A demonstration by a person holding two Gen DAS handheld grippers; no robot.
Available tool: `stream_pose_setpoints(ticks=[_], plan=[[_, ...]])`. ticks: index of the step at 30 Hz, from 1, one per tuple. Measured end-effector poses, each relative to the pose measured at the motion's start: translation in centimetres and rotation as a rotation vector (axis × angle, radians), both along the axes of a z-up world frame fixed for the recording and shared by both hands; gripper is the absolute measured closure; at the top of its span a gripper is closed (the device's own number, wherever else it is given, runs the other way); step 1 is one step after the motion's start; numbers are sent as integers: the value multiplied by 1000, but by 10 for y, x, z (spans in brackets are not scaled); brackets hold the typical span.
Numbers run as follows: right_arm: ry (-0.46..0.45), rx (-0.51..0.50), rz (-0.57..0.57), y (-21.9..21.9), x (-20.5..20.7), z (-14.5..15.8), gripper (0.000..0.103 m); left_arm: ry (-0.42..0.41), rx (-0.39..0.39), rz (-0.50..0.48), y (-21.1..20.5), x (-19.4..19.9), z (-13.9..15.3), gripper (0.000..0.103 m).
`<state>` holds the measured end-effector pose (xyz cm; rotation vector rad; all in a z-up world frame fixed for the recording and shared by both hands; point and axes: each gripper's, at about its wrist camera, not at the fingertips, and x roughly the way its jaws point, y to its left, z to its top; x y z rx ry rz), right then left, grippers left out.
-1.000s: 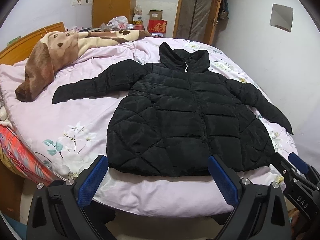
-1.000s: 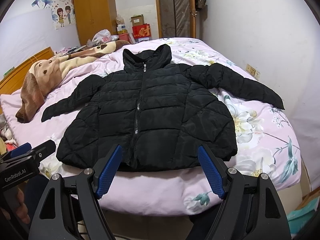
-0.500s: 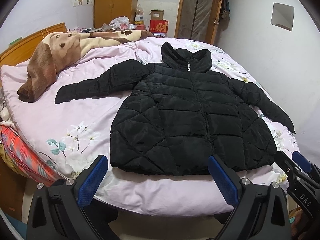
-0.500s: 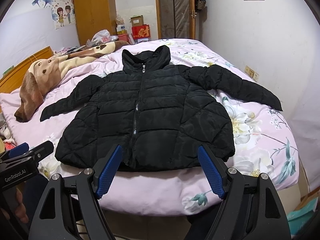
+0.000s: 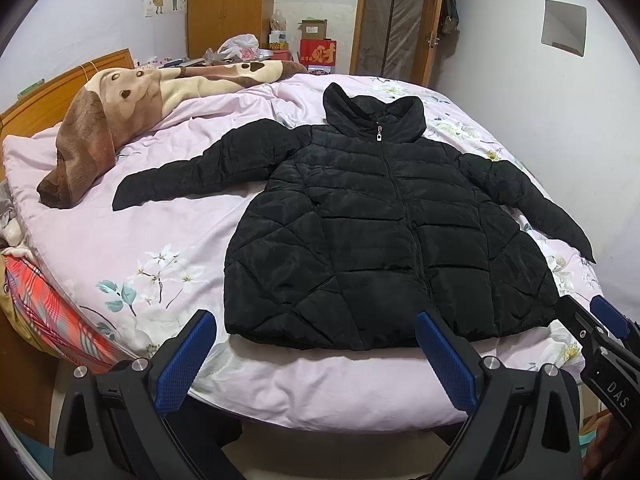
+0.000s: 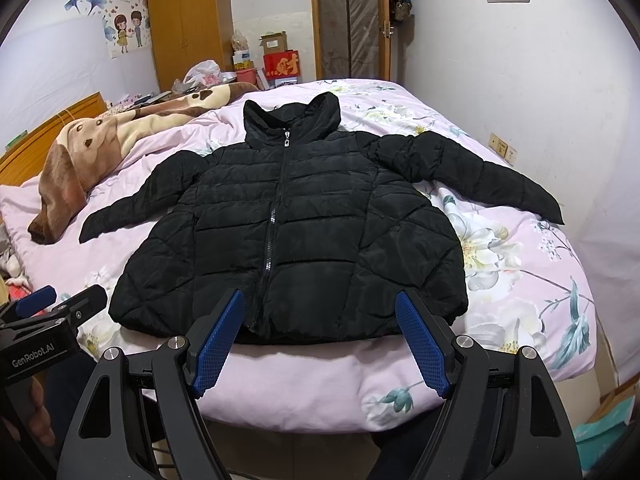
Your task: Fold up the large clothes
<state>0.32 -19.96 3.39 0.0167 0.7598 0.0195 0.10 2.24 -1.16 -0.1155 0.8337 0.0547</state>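
Observation:
A black quilted puffer jacket lies flat on the bed, front up and zipped. Its hood points toward the far end and both sleeves are spread out to the sides. My left gripper hovers open just short of the jacket's hem, toward its left half, with nothing between its blue pads. My right gripper is also open and empty, over the middle of the hem. Each gripper shows at the edge of the other's view: the right gripper and the left gripper.
The bed has a pink floral cover and a wooden headboard on the left. A brown dog-print blanket lies bunched at the far left. A wardrobe, boxes and a door stand beyond the bed. A white wall runs close along the right.

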Motion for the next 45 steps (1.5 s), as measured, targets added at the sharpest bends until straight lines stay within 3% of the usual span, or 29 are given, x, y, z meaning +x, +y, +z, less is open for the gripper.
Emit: stream_pose_setpoints(ticks=[29,37,41,45], plan=[[1,-4,-8,-1,7,-2,25,6,17,-7,-1,8,-2,2],[-8,-1,-7,-2,26,-4,25,23,-3,-9,14,38,-8,2],[-24,11,19,3,47,-5,25,26,-82,10,41,62,-14,2],[-34,16,40,12,75,-7,25,16,-86,60,78,93,-20,2]])
